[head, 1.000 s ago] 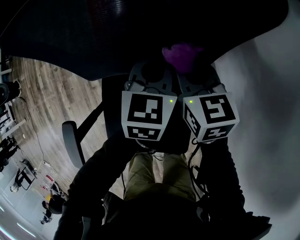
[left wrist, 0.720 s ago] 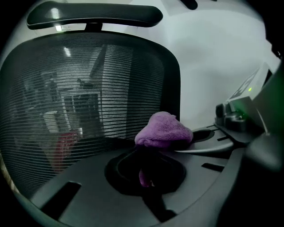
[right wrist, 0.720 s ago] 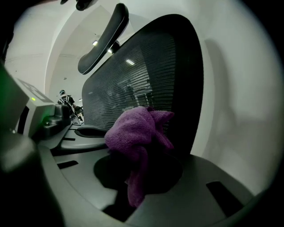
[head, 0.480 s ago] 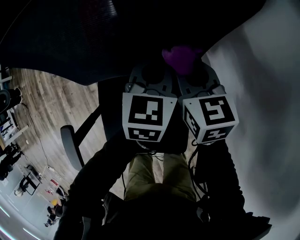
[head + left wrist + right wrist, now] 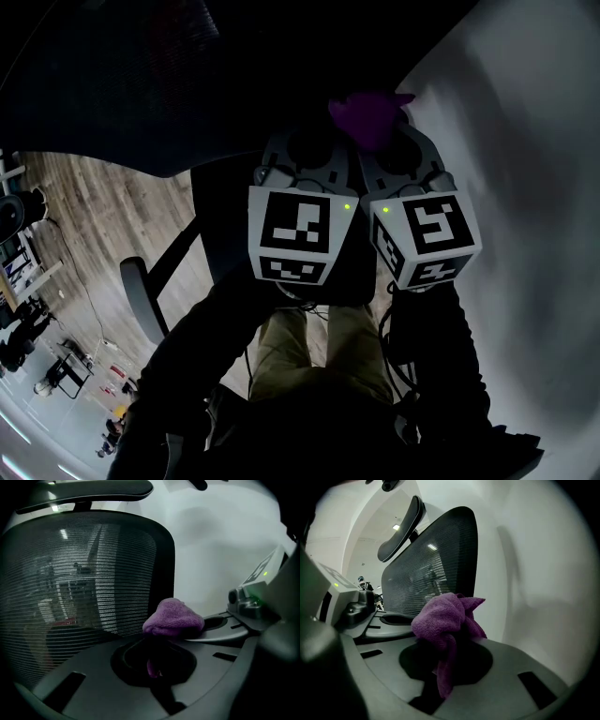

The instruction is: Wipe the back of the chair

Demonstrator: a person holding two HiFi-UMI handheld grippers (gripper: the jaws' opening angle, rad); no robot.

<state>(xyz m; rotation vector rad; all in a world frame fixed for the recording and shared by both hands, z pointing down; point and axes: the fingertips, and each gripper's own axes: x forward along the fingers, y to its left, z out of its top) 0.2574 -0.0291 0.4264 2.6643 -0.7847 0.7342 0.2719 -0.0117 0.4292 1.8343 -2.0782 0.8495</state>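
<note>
The chair's black mesh back fills the top left of the head view, and it stands just ahead of both grippers. A bunched purple cloth sits at the tips of the two grippers, which are side by side. In the left gripper view the cloth lies over the left gripper, with a strip down between the jaws. In the right gripper view the cloth hangs into the right gripper. Both look shut on it. The cloth is apart from the mesh.
A curved headrest tops the chair back. A white wall runs close on the right. The chair's armrest and wooden floor show at lower left. The person's dark sleeves and legs fill the bottom.
The grippers and the cloth have shifted slightly right toward the white wall. The chair back's edge now sits a little higher and further left in the head view.
</note>
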